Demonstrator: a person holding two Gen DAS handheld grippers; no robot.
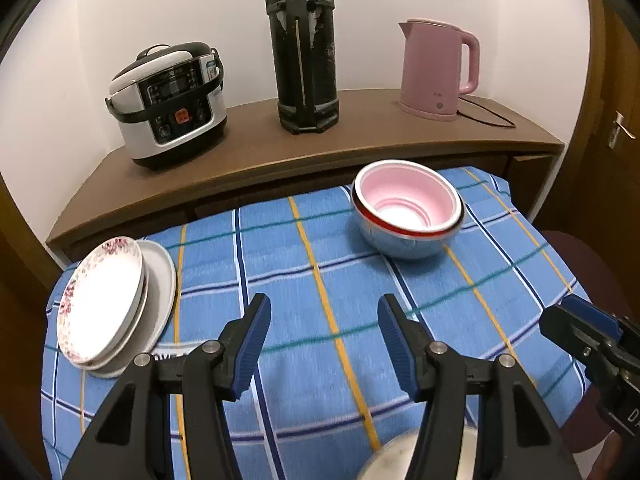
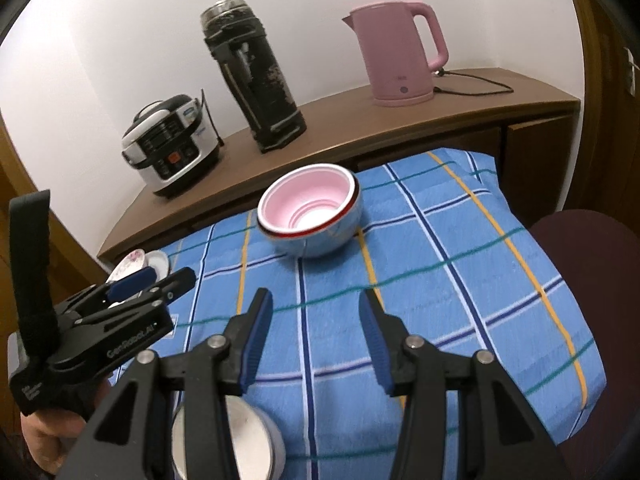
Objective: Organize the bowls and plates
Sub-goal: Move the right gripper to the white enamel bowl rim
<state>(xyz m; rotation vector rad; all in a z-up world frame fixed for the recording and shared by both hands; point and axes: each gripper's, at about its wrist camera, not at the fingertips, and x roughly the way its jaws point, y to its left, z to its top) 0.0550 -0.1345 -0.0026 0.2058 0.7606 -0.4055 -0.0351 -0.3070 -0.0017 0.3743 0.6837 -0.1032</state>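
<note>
A steel bowl (image 1: pixel 406 236) with a pink bowl (image 1: pixel 408 200) nested in it stands at the far side of the blue checked cloth (image 1: pixel 312 280); the right wrist view shows the same steel bowl (image 2: pixel 320 240). A stack of white plates (image 1: pixel 116 300), the top one flower-rimmed, lies at the left edge. My left gripper (image 1: pixel 324 340) hovers open over bare cloth, nothing between its fingers. My right gripper (image 2: pixel 316 336) is also open and empty. A small metal bowl (image 2: pixel 236 436) sits low under its left finger, and shows blurred as the metal bowl (image 1: pixel 400 456) at the bottom of the left wrist view.
Behind the table a brown sideboard (image 1: pixel 360 140) carries a rice cooker (image 1: pixel 168 108), a tall black thermos (image 1: pixel 302 48) and a pink kettle (image 1: pixel 436 68) with its cord. A dark red chair seat (image 2: pixel 584 280) stands at the right. A hand holds the left gripper body (image 2: pixel 100 328).
</note>
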